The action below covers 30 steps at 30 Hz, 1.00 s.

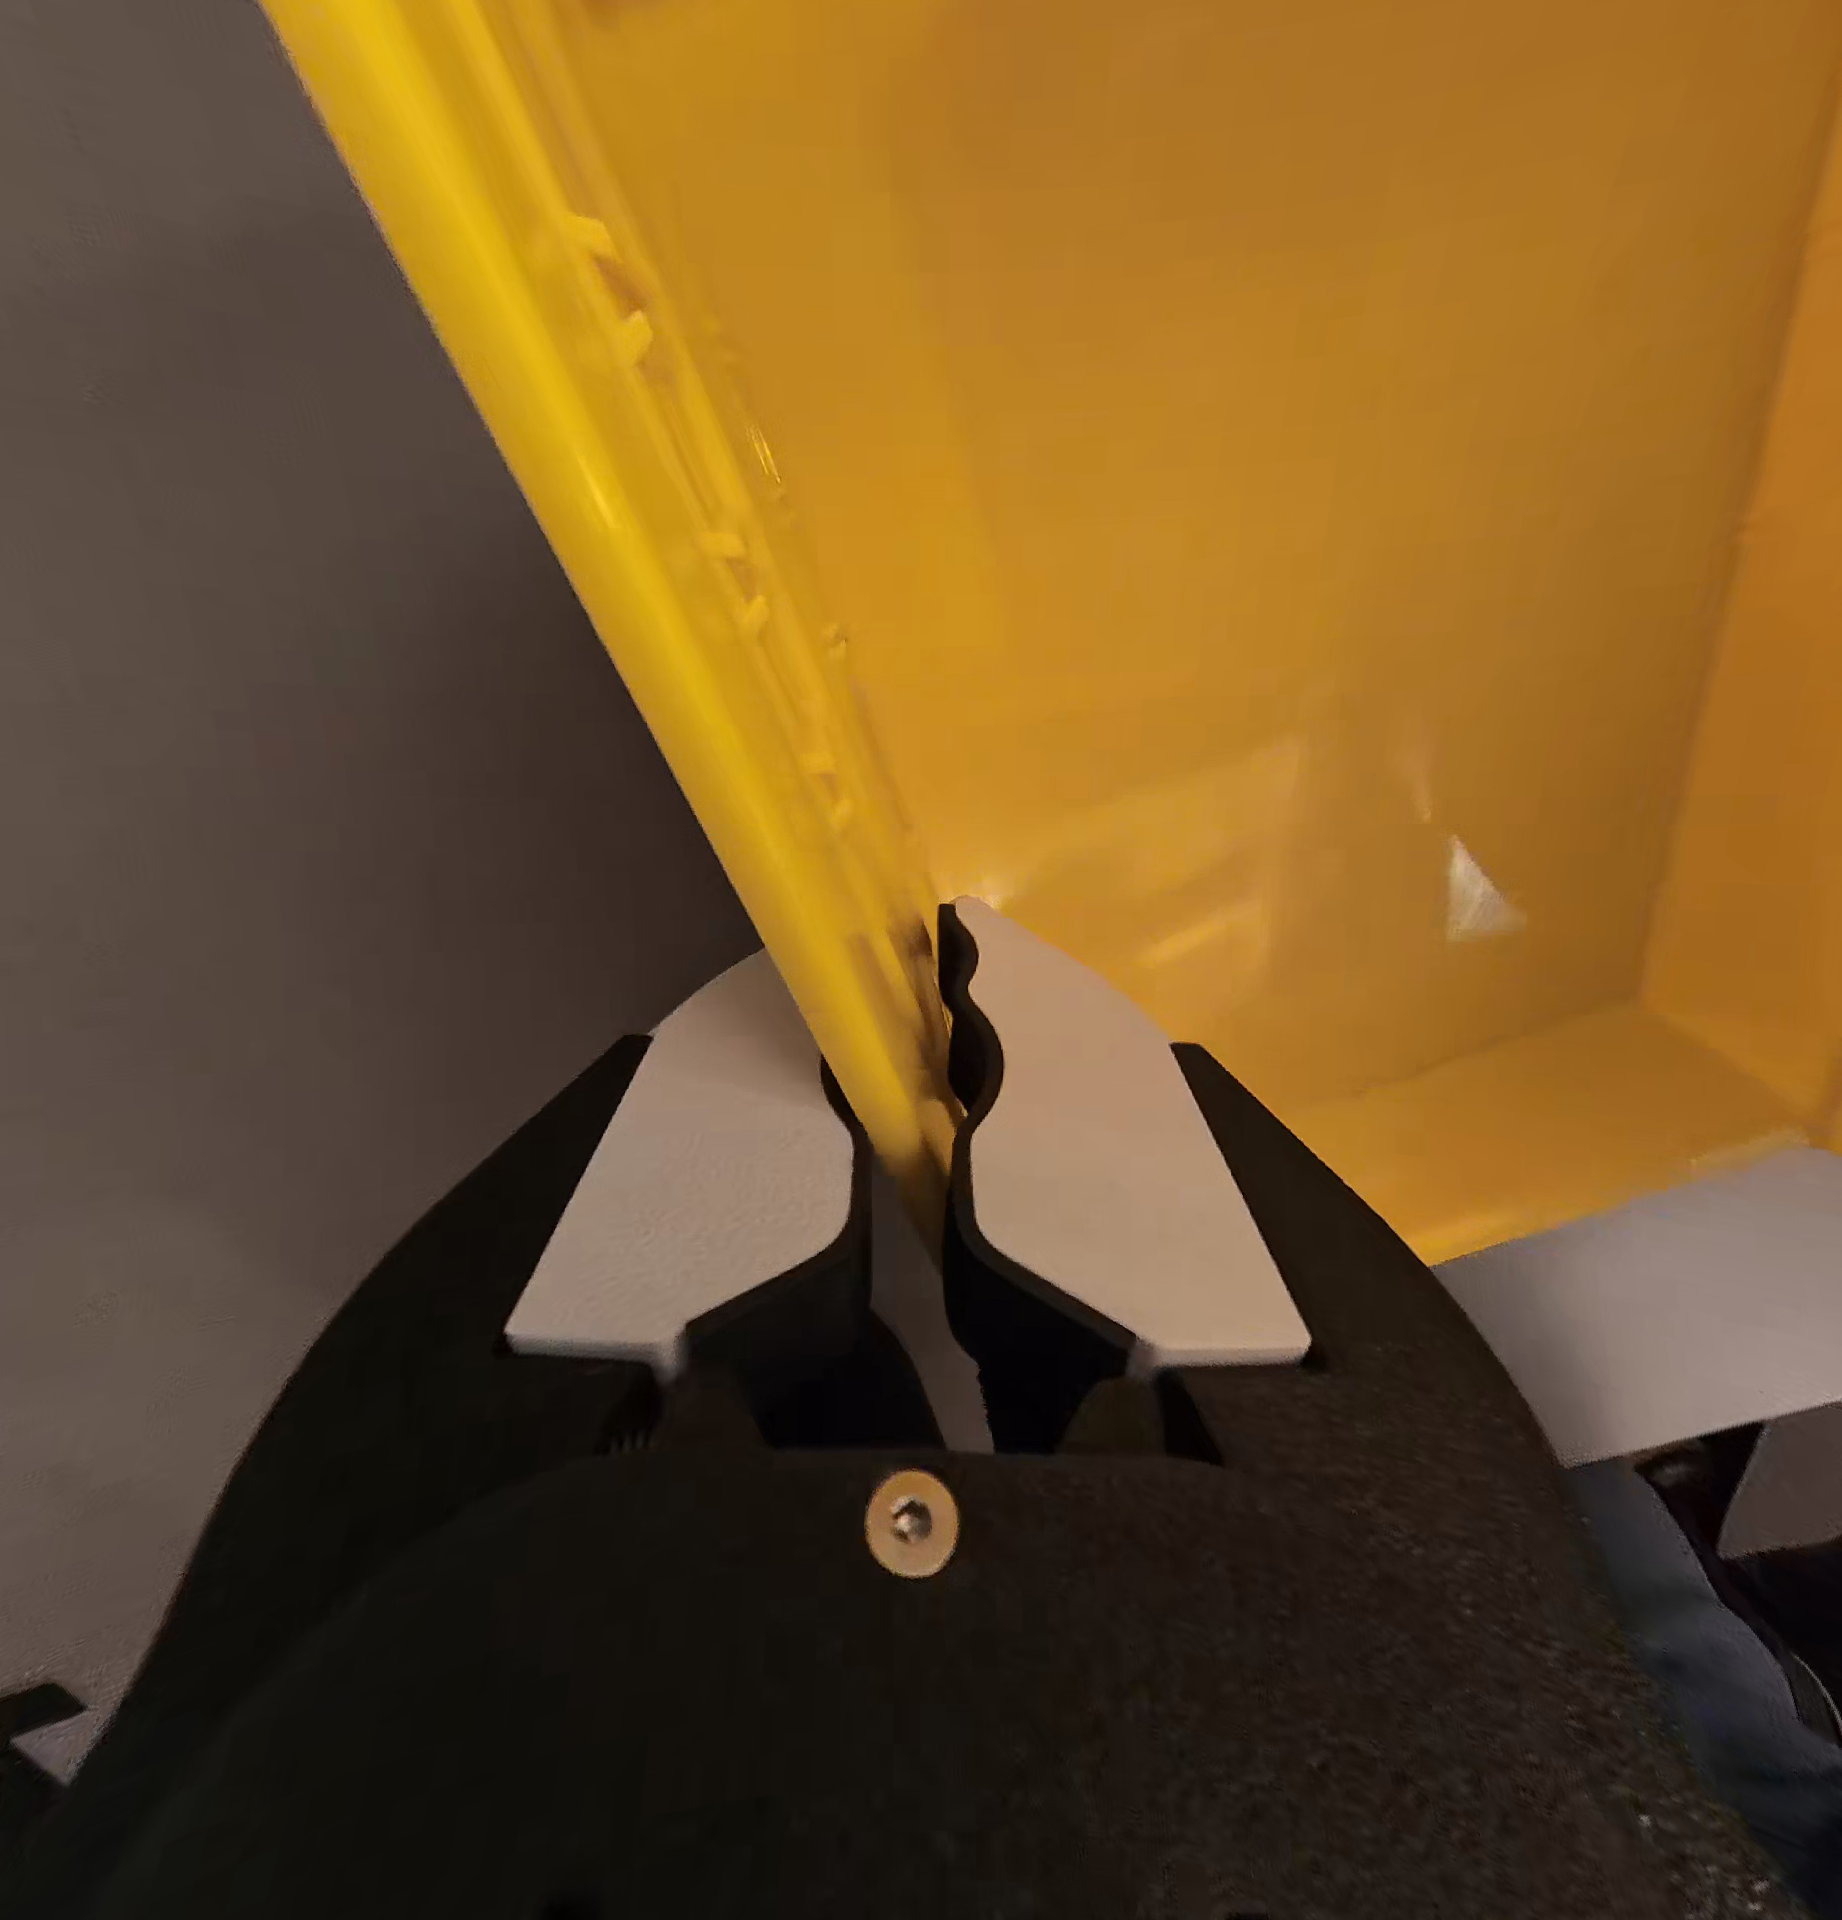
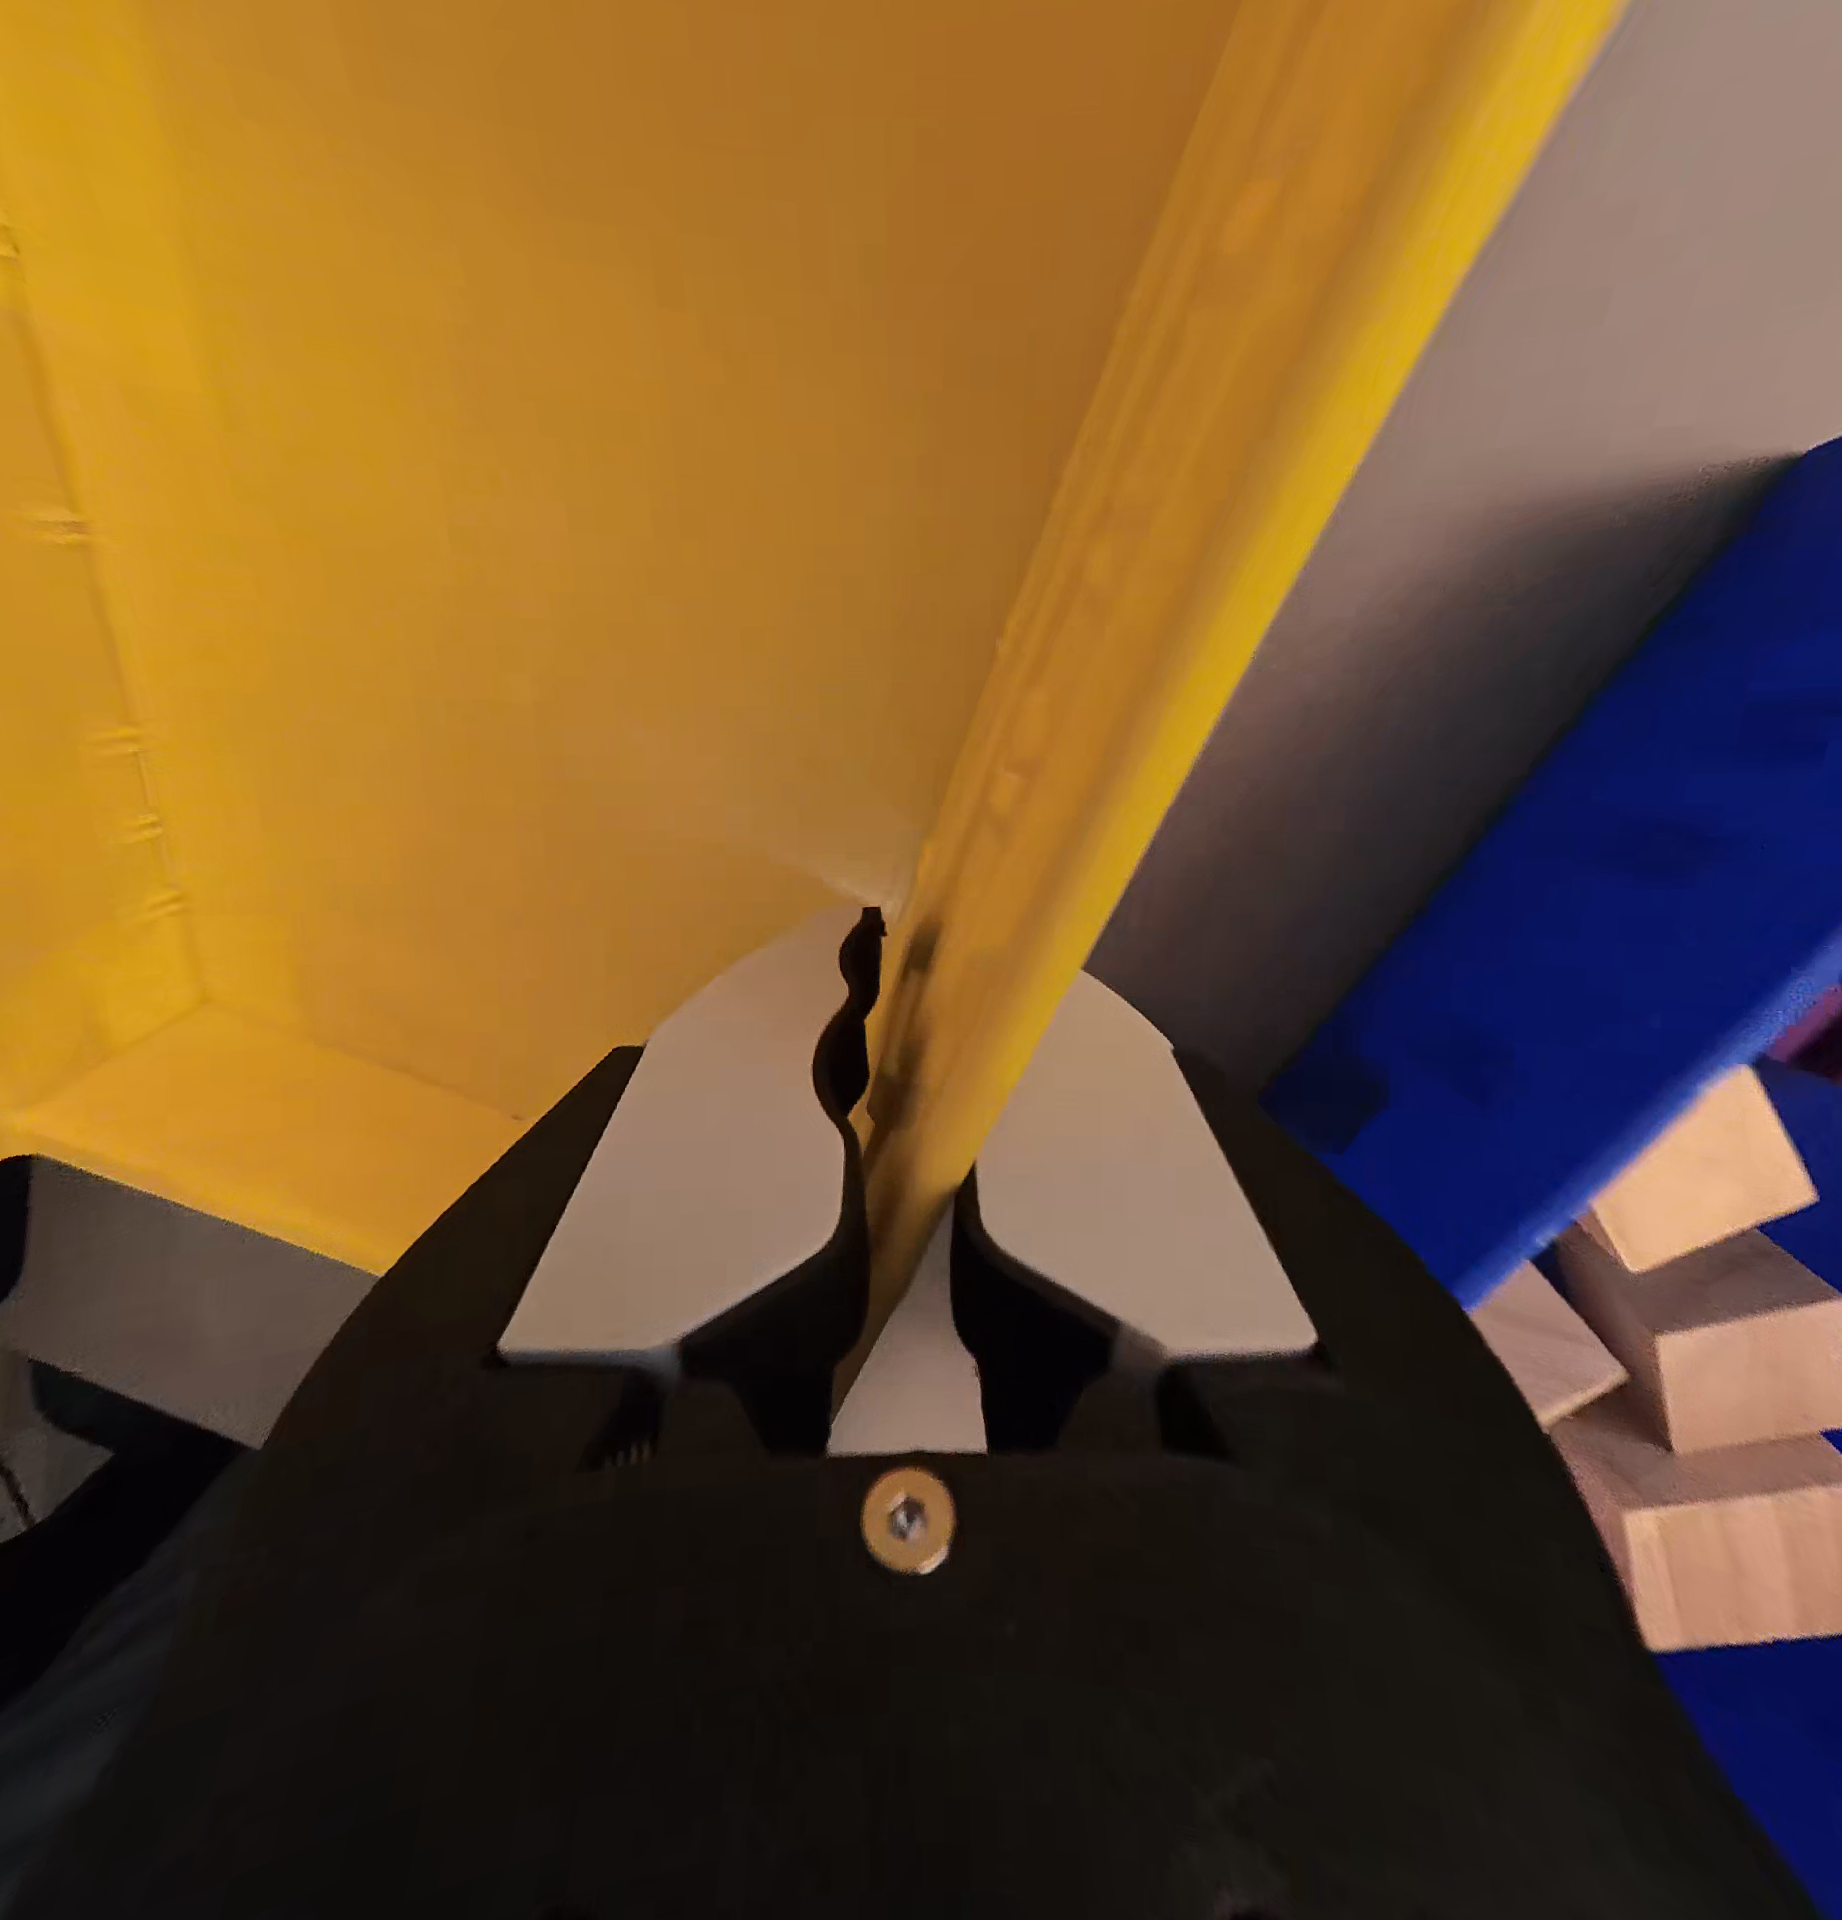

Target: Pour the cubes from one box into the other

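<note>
- The left tool (image 1: pixel 912 997), black-framed with pale finger plates, is clenched on one side wall of a glossy yellow plastic box (image 1: pixel 1260 540): one finger inside the wall, the other outside against its ribbed rim.
- The right tool (image 2: pixel 922 997) grips the opposite wall of the same box in the same way, so the box is carried between the two.
- Both wrist views look into the yellow box's interior, which shows bare walls and floor with no cubes in sight; it appears tipped up off the surface, though its exact angle cannot be told.
- Just beside the right tool, several light wooden blocks (image 2: pixel 1727 1340) lie heaped in a deep-blue plastic box (image 2: pixel 1623 883), one stacked on another.
- The grey surface (image 1: pixel 221 727) shows beyond the yellow rim in both views.
- Judgement: the pour looks finished or nearly so, with the visible cubes already in the blue box.
- The next move likely calls for levelling the yellow box, lowering it to the surface clear of the blue box, then releasing both tools together so that it does not twist or drop.
</note>
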Motion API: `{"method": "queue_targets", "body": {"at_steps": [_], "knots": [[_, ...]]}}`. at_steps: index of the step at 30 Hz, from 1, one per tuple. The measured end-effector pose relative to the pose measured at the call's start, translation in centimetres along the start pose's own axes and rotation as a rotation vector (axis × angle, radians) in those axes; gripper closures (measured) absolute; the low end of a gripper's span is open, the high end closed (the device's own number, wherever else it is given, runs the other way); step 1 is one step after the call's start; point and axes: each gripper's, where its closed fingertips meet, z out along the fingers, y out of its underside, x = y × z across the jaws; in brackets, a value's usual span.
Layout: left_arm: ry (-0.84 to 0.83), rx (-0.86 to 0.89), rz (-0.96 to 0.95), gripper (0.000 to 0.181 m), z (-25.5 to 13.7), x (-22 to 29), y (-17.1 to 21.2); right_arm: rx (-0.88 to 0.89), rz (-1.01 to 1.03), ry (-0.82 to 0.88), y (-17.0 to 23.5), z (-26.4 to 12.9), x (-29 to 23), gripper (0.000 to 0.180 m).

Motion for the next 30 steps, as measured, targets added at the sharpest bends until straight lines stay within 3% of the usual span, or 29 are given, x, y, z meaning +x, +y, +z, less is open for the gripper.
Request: {"method": "queue_targets", "body": {"at_steps": [14, 30], "knots": [[0.043, -0.114, -0.012, 0.17, 2.6, 0.2, 1.1, -0.098, 0.023, -0.029, 1.0, 2.8, 0.2, 0.171], [0.074, -0.087, 0.014, 0.161, 3.6, 0.6, 0.5, -0.087, 0.046, -0.032, 0.9, 3.6, 0.7, 0.17]]}}
